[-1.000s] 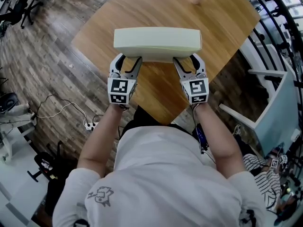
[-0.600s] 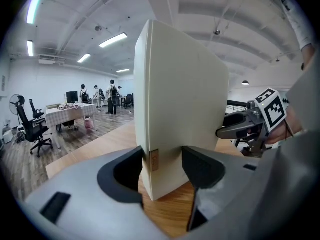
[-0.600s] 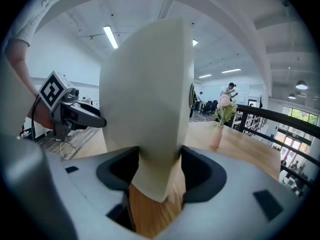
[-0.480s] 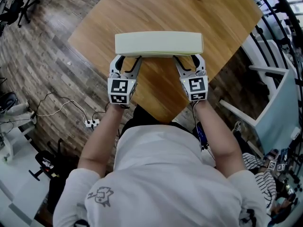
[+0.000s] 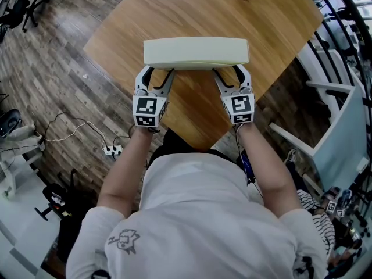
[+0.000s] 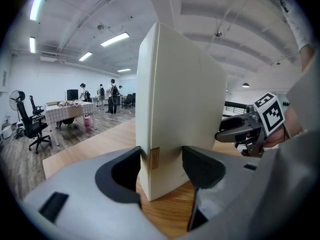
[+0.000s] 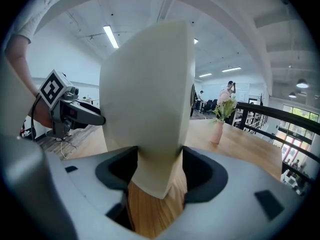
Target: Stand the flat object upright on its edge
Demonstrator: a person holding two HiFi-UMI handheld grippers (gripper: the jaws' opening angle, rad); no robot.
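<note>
Cream slab (image 5: 196, 53) upright on table (image 5: 192, 10), L fingers (image 6: 120, 174) clamping it, R fingers (image 7: 202, 174) just opening, touching it.

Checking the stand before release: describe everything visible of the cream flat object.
The cream flat object is a thick, matte slab with rounded corners and a small tan tag low on its left end. It stands upright on a long edge on the wooden table. The left gripper and right gripper each hold a lower end between their jaws; the right jaws have just been opening.
</note>
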